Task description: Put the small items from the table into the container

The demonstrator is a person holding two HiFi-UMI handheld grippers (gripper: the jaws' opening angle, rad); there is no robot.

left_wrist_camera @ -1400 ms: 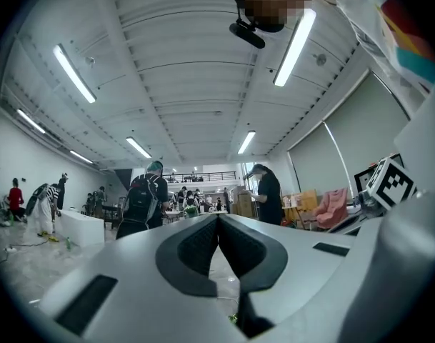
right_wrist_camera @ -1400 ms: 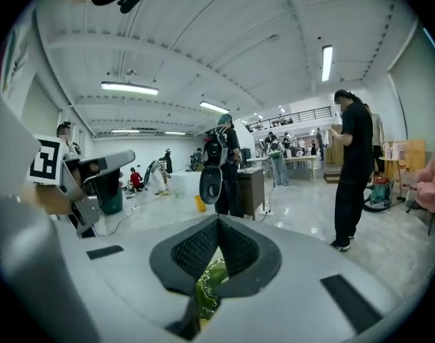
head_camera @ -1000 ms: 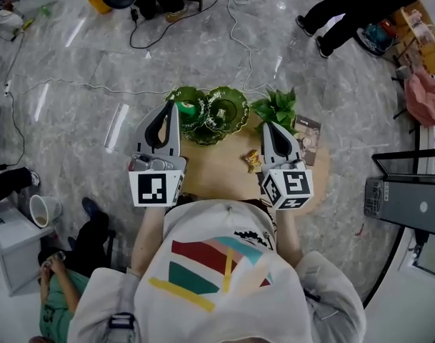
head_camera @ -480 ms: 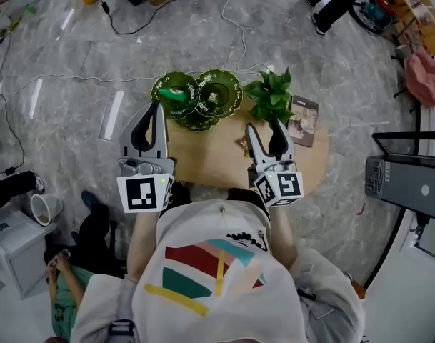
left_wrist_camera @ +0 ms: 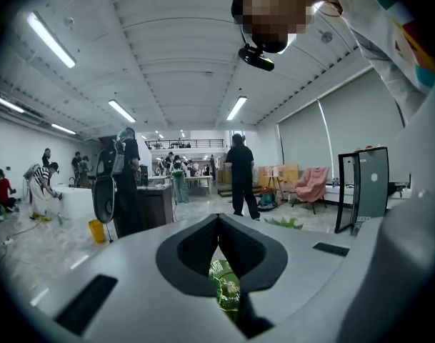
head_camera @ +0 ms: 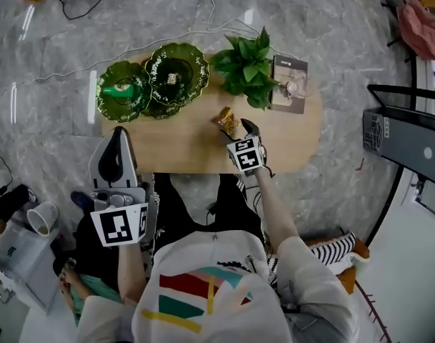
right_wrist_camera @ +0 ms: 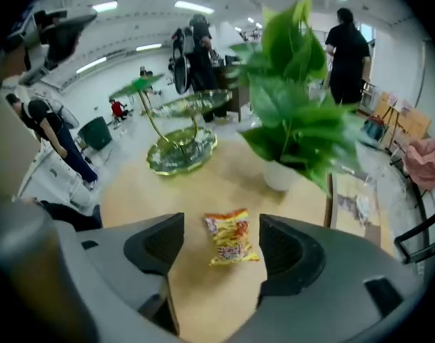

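A yellow and red snack packet (head_camera: 228, 122) (right_wrist_camera: 231, 238) lies flat on the oval wooden table (head_camera: 188, 145). My right gripper (head_camera: 238, 130) (right_wrist_camera: 221, 236) points steeply down over it. Its jaws stand wide open on either side of the packet without touching it. A green tiered glass dish (head_camera: 176, 66) (right_wrist_camera: 181, 148) stands at the table's far left, with small items in its bowls. My left gripper (head_camera: 119, 131) (left_wrist_camera: 218, 219) hangs off the table's near left edge. It is shut with nothing held, and it points level toward the dish (left_wrist_camera: 226, 291).
A potted green plant (head_camera: 249, 66) (right_wrist_camera: 296, 113) stands just behind the packet. A picture card (head_camera: 290, 84) (right_wrist_camera: 356, 206) lies to the plant's right. Cables run over the marble floor (head_camera: 310, 20). A black stand (head_camera: 403, 141) is at the right, a paper cup (head_camera: 40, 219) at the left.
My right gripper has dropped steeply onto the table and opened around the snack packet. My left gripper has sunk toward the table's near left edge, still shut.
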